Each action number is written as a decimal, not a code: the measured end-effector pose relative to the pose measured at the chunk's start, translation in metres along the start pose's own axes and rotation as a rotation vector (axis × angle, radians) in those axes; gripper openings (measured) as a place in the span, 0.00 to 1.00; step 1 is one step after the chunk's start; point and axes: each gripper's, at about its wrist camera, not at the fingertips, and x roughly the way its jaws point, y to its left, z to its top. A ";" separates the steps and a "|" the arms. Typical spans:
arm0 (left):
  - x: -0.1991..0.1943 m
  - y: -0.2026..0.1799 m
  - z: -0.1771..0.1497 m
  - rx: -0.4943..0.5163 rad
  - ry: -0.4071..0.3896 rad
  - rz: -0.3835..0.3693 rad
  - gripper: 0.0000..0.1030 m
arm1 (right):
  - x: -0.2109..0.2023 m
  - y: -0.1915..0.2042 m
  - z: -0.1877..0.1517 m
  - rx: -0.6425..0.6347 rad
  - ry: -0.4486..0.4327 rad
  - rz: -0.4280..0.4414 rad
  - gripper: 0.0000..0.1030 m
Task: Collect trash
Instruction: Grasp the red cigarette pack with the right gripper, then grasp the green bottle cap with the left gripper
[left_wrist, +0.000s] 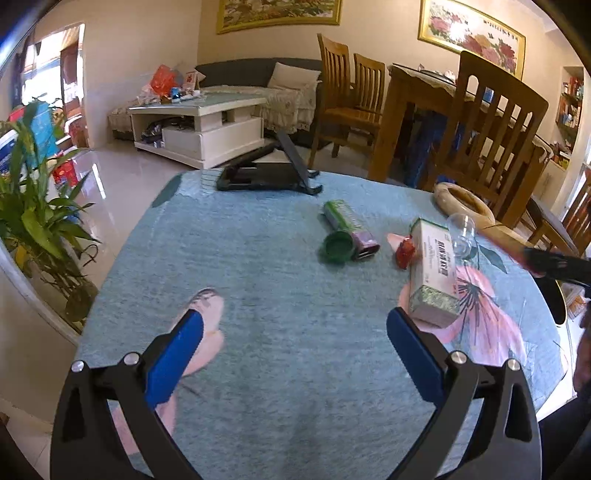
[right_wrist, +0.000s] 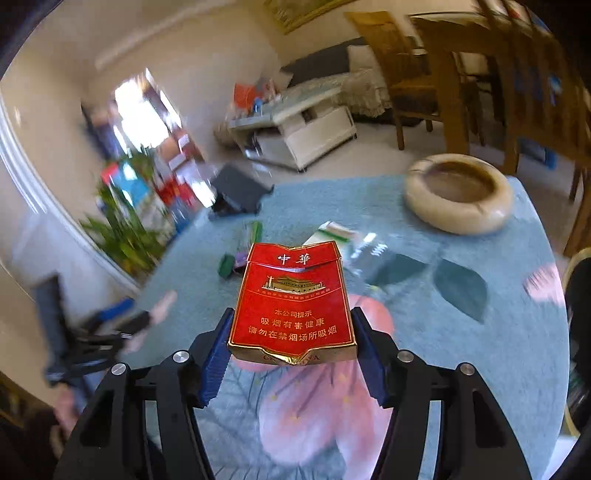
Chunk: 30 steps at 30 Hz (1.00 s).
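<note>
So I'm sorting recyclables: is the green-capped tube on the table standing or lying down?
Lying down. The green-capped tube rests on its side on the blue tablecloth, cap end toward the camera.

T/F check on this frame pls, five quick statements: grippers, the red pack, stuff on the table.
1. The right gripper holds a dented red cigarette pack between its jaws. True.
2. The left gripper grips the white-and-green carton. False: its jaws stand wide apart with nothing between them; the carton lies on the blue floral tablecloth.
3. A round beige ashtray sits on the table. True.
4. The green round lid lies inside the ashtray. False: it lies on the cloth beside a green tube.
5. The folding black stand is at the far table edge. True.
</note>
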 end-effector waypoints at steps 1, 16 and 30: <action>0.004 -0.003 0.004 -0.005 0.012 -0.015 0.97 | -0.007 -0.004 -0.001 0.000 -0.018 -0.003 0.60; 0.120 -0.013 0.059 0.078 0.196 -0.143 0.85 | -0.048 -0.035 -0.016 0.039 -0.151 0.038 0.60; 0.093 -0.012 0.050 0.191 0.150 -0.107 0.32 | -0.045 -0.036 -0.016 0.037 -0.159 0.040 0.60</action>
